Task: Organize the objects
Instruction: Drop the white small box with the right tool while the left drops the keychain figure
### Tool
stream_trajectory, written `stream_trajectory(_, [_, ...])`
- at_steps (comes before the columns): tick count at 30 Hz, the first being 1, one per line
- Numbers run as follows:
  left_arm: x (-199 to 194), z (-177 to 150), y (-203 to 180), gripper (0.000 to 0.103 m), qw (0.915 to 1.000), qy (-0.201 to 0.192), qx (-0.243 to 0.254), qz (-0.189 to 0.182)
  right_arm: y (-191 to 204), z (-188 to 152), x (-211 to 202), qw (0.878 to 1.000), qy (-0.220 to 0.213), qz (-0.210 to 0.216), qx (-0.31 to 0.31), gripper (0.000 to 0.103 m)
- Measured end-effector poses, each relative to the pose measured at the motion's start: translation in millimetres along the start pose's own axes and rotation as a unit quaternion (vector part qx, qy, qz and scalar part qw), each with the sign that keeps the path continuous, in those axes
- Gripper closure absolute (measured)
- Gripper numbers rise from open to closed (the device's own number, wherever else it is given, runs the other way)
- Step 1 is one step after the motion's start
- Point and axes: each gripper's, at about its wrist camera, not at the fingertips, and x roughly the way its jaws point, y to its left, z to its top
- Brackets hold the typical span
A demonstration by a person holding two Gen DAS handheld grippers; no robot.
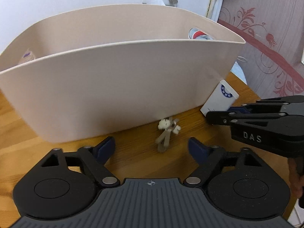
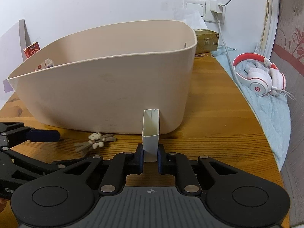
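- My right gripper [image 2: 150, 157] squeezes a small white box [image 2: 151, 133], low over the wooden surface [image 2: 218, 133], just in front of the big beige bin [image 2: 106, 87].
- A few things already sit inside the bin, so some tidying looks done.
- The little bear charm [image 1: 168, 131] lies by the bin, not put away.
- My left gripper [image 1: 152, 149] is spread wide and holds nothing, right behind the bear.

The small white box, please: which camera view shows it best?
The left wrist view: the small white box shows its printed face beside the beige bin. The right wrist view shows only its narrow edge, clamped in the right gripper.
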Motion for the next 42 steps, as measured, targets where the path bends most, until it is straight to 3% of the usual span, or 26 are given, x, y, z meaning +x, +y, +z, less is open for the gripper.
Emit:
stream_trajectory(2, [2.3, 1.9, -3.1, 0.024, 1.0, -0.001, 0.003, 0.005, -0.5, 1.0, 0.5, 1.0, 0.001, 0.001, -0.004, 0.088])
stream_trajectory(4, [2.8, 2.9, -5.3, 0.046, 0.9998, -0.009, 0.005, 0.014, -0.6, 2.8, 1.9, 1.0, 0.0, 0.0, -0.008, 0.088])
stream_trajectory(6, [2.4, 3.3, -5.9, 0.061, 0.9997, -0.013, 0.009, 0.02, -0.5, 4.0, 3.3, 1.0, 0.0, 0.001, -0.011, 0.089])
stream_trajectory(7, [2.0, 1.9, -6.2, 0.075, 0.9997, -0.014, 0.009, 0.02, -0.2, 3.7, 3.8, 1.0, -0.001, 0.002, -0.011, 0.089])
stream_trajectory(10, [-0.3, 1.2, -9.6, 0.088, 0.9998, -0.01, 0.009, 0.013, 2.2, 2.5, 2.5, 1.0, -0.001, 0.007, -0.012, 0.089])
stream_trajectory(21, [-31.6, -8.1, -4.9, 0.089, 0.9993, -0.032, 0.011, 0.012, 3.4, -6.2, -23.0, 1.0, -0.013, 0.015, -0.008, 0.089])
stream_trajectory(32, [-92.8, 1.0, 4.6, 0.089, 0.9956, -0.091, 0.005, 0.023, 7.3, 3.8, -86.0, 0.996, -0.081, 0.017, -0.02, 0.089])
stream_trajectory(38, [-115.4, 28.4, 8.5, 0.089, 0.9908, -0.131, 0.003, 0.033, 11.2, 29.3, -113.5, 0.99, -0.137, 0.015, -0.02, 0.089])
stream_trajectory(42, [-110.4, 54.3, 19.4, 0.089, 0.9888, -0.14, 0.001, 0.052, 11.0, 49.6, -116.8, 0.987, -0.158, 0.015, -0.018, 0.089])
